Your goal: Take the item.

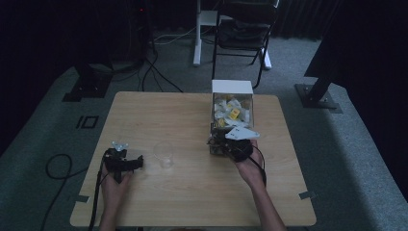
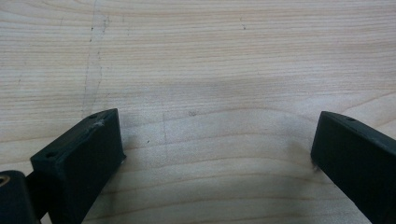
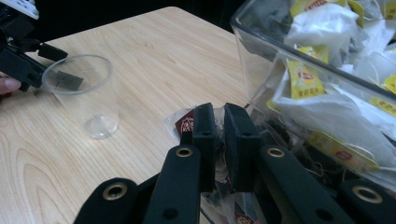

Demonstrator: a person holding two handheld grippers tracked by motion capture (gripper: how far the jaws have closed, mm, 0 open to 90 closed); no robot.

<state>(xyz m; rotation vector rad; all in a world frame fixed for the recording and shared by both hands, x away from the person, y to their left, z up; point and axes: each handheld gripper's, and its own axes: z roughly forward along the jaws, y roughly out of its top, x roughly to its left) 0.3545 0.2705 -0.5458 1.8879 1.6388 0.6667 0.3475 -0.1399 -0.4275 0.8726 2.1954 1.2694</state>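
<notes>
In the high view I have the left gripper [image 1: 126, 162] low at the left of the frame, resting on the wooden table [image 1: 159, 202]; a clear plastic cup [image 1: 163, 154] stands just to its right, near the middle; my right gripper [image 1: 222, 143] sits right of centre, its tip at the near end of the clear box of tea bags [image 1: 232, 108], which runs up toward the top edge of the table. In the left gripper view my two black jaws stand wide apart at the lower corners, released, bare wood grain between them. In the right gripper view my jaws are clenched at the lower middle on a clear-wrapped sachet with a dark red label [image 3: 185, 125]; the sachet lies at the foot of the box [image 3: 261, 56], which takes up the upper right, packed with white and yellow tea bags [image 3: 322, 28]; the cup [image 3: 81, 93] stands at the left, with the left gripper [image 3: 21, 56] just behind it at the upper left edge.
</notes>
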